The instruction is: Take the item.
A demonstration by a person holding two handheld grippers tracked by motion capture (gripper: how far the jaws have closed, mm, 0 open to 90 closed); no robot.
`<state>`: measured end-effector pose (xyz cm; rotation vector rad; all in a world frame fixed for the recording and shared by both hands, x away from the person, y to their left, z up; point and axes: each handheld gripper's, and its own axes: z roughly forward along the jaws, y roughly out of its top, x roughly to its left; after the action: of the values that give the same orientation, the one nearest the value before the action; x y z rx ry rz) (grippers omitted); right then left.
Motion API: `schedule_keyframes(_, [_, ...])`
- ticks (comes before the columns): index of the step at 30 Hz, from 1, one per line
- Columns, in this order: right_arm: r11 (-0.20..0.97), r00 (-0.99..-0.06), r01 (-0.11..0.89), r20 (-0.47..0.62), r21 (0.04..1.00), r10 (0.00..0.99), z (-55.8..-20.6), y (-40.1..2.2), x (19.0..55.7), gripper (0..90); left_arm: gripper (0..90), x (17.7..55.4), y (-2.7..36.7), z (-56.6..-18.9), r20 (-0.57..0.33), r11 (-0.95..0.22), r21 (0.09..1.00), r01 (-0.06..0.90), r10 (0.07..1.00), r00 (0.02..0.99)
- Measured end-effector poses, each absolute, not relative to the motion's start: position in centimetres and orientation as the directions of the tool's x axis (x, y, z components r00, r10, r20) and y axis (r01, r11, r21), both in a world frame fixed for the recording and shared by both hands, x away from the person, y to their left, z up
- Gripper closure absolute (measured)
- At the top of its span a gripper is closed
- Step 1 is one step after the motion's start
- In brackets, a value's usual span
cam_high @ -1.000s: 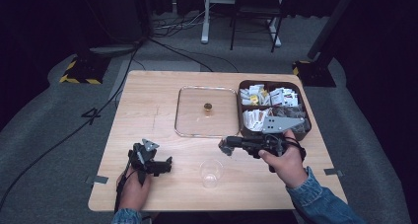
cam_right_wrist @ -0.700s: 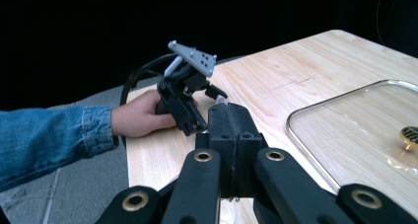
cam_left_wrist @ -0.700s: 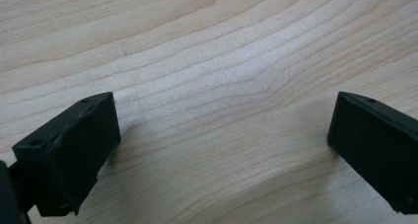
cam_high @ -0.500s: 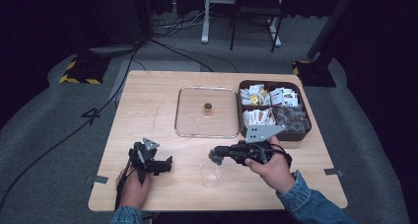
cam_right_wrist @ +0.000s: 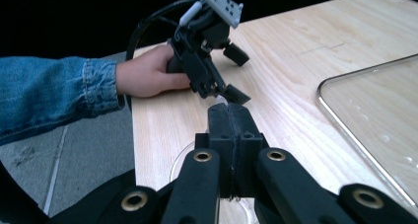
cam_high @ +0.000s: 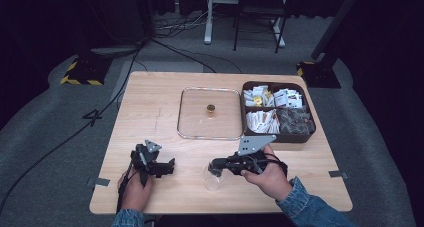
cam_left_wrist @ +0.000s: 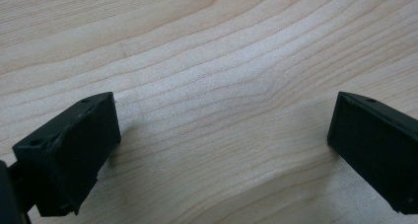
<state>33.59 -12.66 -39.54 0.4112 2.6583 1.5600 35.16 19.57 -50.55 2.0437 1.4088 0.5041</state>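
My right gripper (cam_high: 216, 165), jaws pressed together on the rim of the clear cup (cam_high: 212, 176) (it stands just before the glass lid (cam_high: 209, 112)), is placing it on the table (cam_high: 150, 102); next I must spread the jaws.

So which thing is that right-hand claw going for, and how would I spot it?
Start at the wooden table and find the glass tray in its middle. Nearer the person, just below the tray's front edge, stands a small clear glass cup at the shut tips of the right claw. It is see-through, unlike the dark box of packets.
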Motion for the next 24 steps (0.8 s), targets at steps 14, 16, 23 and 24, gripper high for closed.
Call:
schedule_keyframes(14, [0.499,-0.963,0.232,0.126,0.835,0.238,-41.1,-12.1,33.9,88.9,0.0,35.2,19.6,-50.6,-0.026,-0.257,0.663,0.703,0.931,0.365])
schedule_keyframes(16, [0.503,-0.964,0.230,0.122,0.833,0.238,-41.2,-12.0,33.9,88.8,0.0,35.2,19.6,-50.6,-0.026,-0.257,0.663,0.703,0.931,0.365])
schedule_keyframes(23, [0.555,-0.971,0.200,0.086,0.807,0.225,-41.6,-11.5,33.5,77.1,0.0,35.2,19.6,-50.6,-0.026,-0.257,0.663,0.703,0.931,0.365])
schedule_keyframes(24, [0.561,-0.971,0.193,0.073,0.805,0.228,-41.6,-11.4,33.4,70.1,0.0,35.2,19.6,-50.6,-0.026,-0.257,0.663,0.703,0.931,0.365])
